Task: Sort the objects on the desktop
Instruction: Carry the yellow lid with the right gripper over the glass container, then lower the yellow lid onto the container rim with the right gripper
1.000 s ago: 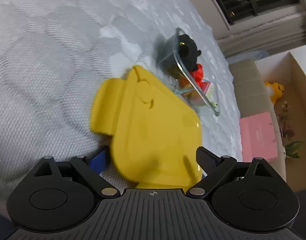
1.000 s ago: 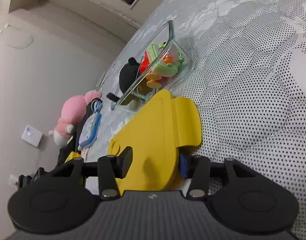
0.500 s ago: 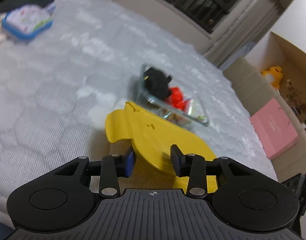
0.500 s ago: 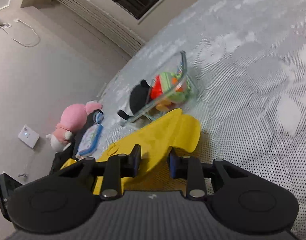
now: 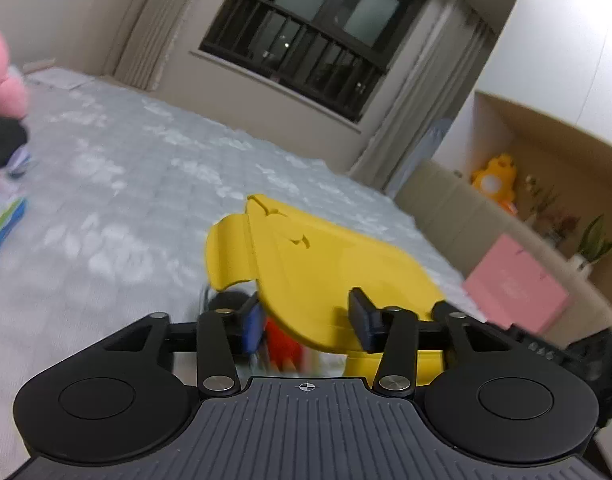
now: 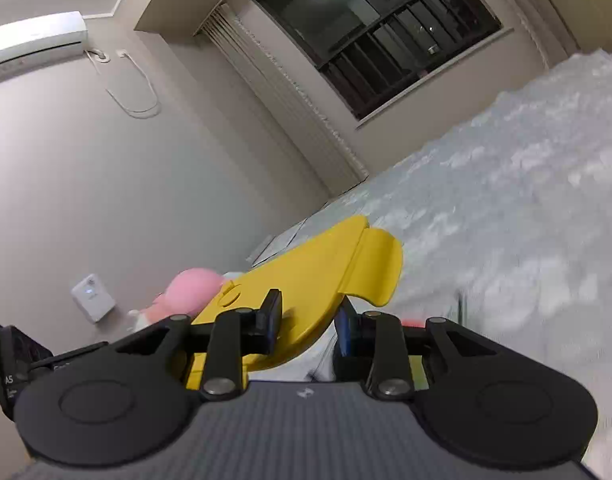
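1. The left gripper [image 5: 307, 320] has its jaws clamped on the near edge of a yellow lid [image 5: 329, 264], one blue-padded finger [image 5: 253, 328] under it and the other on top.
2. The right gripper [image 6: 307, 322] is likewise clamped on the same yellow lid [image 6: 306, 280], from another edge.
3. The lid is held tilted, clear of the grey quilted bed cover [image 5: 126, 208], its flat tab [image 5: 226, 252] pointing to 11 o'clock in the left wrist view and to 1 o'clock in the right wrist view.
4. Below the lid, at 6 o'clock in the left view, something red [image 5: 282, 346] and something black [image 5: 230, 302] show, blurred; what they are cannot be told.
5. A pink plush toy [image 6: 190, 288] sits at 9 o'clock of the lid in the right view.
6. A pink box [image 5: 513, 284] lies at 3 o'clock in the left view, with a yellow plush [image 5: 493, 178] on a shelf at 2 o'clock.
7. A dark barred window [image 6: 385, 32] stands at 12 o'clock, and an air conditioner [image 6: 34, 44] hangs on the wall at 10 o'clock.
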The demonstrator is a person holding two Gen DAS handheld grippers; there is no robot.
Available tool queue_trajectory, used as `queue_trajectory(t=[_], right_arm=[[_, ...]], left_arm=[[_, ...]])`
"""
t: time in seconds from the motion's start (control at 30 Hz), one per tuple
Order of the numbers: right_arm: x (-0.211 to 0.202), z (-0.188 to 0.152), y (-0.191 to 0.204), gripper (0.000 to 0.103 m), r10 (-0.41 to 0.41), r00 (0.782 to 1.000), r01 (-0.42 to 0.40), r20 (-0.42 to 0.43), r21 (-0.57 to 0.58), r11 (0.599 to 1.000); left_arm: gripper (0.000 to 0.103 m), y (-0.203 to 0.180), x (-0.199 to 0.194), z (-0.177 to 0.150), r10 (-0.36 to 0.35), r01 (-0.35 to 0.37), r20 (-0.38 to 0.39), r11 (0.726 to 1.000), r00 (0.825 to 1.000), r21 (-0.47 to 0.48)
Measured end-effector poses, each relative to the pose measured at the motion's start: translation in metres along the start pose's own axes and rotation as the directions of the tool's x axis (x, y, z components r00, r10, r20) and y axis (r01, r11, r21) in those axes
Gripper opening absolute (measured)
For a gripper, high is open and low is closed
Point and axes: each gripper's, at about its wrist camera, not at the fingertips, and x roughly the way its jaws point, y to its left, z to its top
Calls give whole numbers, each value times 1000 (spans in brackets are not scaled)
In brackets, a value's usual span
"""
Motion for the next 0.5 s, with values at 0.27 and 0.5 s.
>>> queue_trajectory(t=[0.27,0.5], right_arm=[[66,-15,-71,31,-50,993,61,-105,109,992],[69,-44,-105,28,-62,988,90,-142,200,976]], left_arm=[[55,26,63,-21,35,-39,-85,998,996,-41],[59,50,104,-50,54,-69,-162,994,985,-87]])
